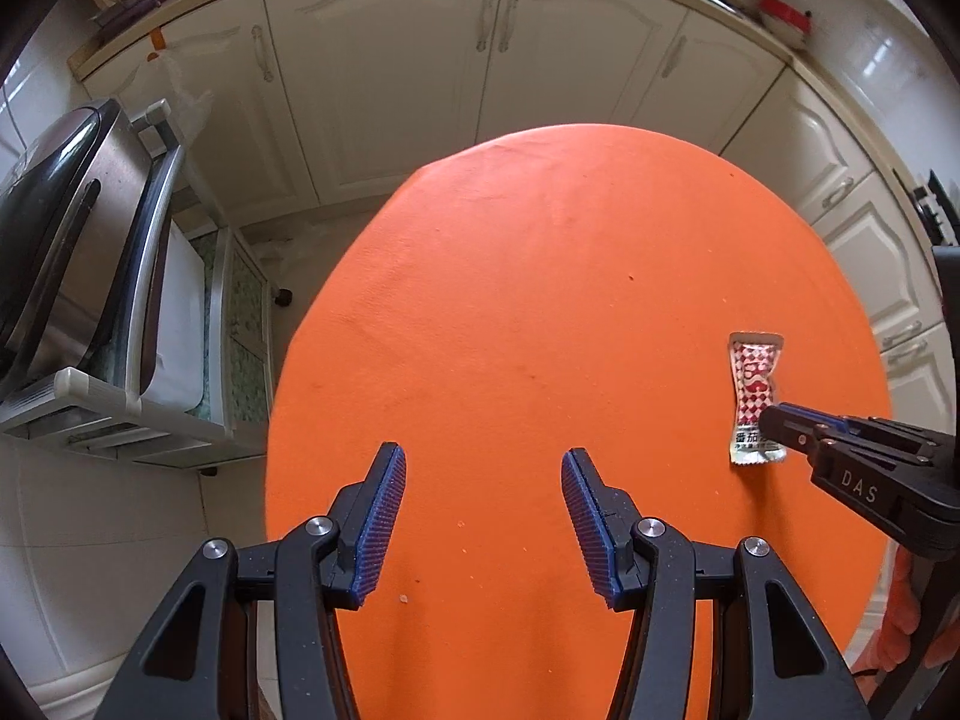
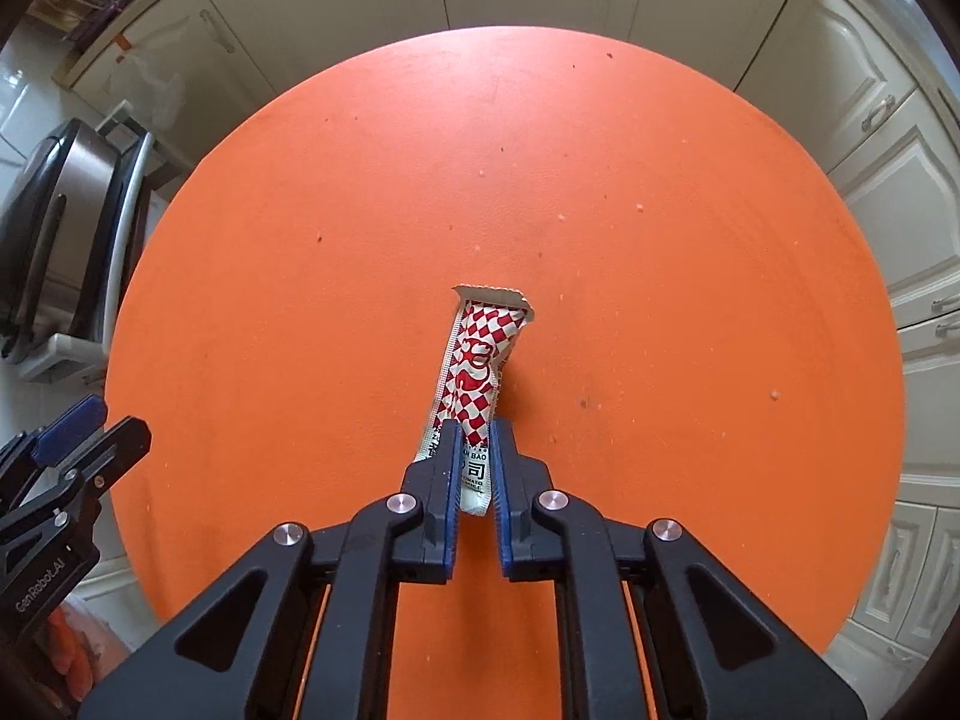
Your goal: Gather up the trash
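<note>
A red-and-white checkered sauce packet [image 2: 477,363] lies on the round orange table [image 2: 660,300]. My right gripper [image 2: 475,429] is shut on the packet's near end, its blue pads pinching the wrapper. In the left wrist view the same packet [image 1: 753,384] lies at the table's right side with the right gripper [image 1: 771,420] over its lower end. My left gripper [image 1: 483,462] hangs open over the near part of the orange table [image 1: 540,300], with nothing between its fingers. It also shows at the left edge of the right wrist view as the left gripper [image 2: 90,426].
Small crumbs [image 2: 641,207] are scattered over the tabletop. A steel appliance [image 1: 66,240] sits on a rack left of the table. Cream cabinet doors [image 1: 390,60] curve round the far side, under a counter with a red-and-white item [image 1: 783,21].
</note>
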